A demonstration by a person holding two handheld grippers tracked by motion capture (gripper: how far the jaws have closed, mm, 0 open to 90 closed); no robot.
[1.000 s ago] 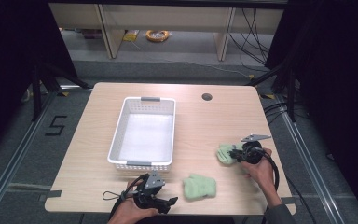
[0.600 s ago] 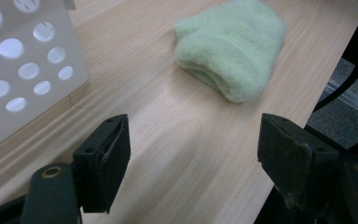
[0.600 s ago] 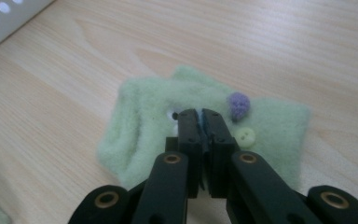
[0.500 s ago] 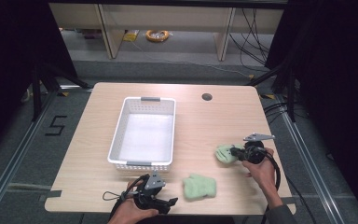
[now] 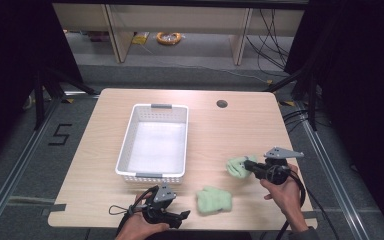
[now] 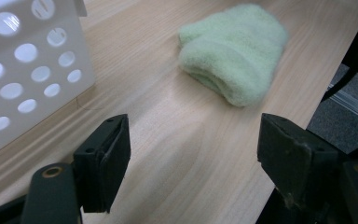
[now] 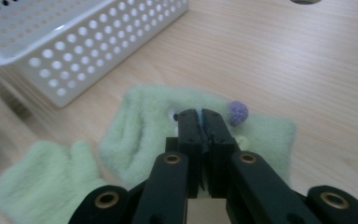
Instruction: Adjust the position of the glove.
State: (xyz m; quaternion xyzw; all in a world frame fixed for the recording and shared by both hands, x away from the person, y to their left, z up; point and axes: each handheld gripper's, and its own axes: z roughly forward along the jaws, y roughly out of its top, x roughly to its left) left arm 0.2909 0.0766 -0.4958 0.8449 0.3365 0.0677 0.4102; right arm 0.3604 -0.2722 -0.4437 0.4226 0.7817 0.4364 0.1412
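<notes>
My right gripper (image 5: pixel 246 166) is shut on a pale green fuzzy cloth (image 5: pixel 235 167) at the table's right side. In the right gripper view the closed jaws (image 7: pixel 200 122) pinch the middle of that cloth (image 7: pixel 135 126), next to a small purple pom-pom (image 7: pixel 237 112). A second folded green cloth (image 5: pixel 214 200) lies near the front edge. My left gripper (image 5: pixel 184 216) rests low at the front edge, open, pointing toward that cloth (image 6: pixel 233 51). Nothing sits between its pads (image 6: pixel 114 158).
A white perforated basket (image 5: pixel 124 150) stands left of the table's centre, with nothing in it; its corner (image 6: pixel 32 70) is just beside my left gripper. A round cable hole (image 5: pixel 222 104) marks the far side. The table's right edge drops off near the right hand.
My right gripper has drawn back toward the person and risen a little, taking the pinched green cloth with it. The left gripper has stayed put.
</notes>
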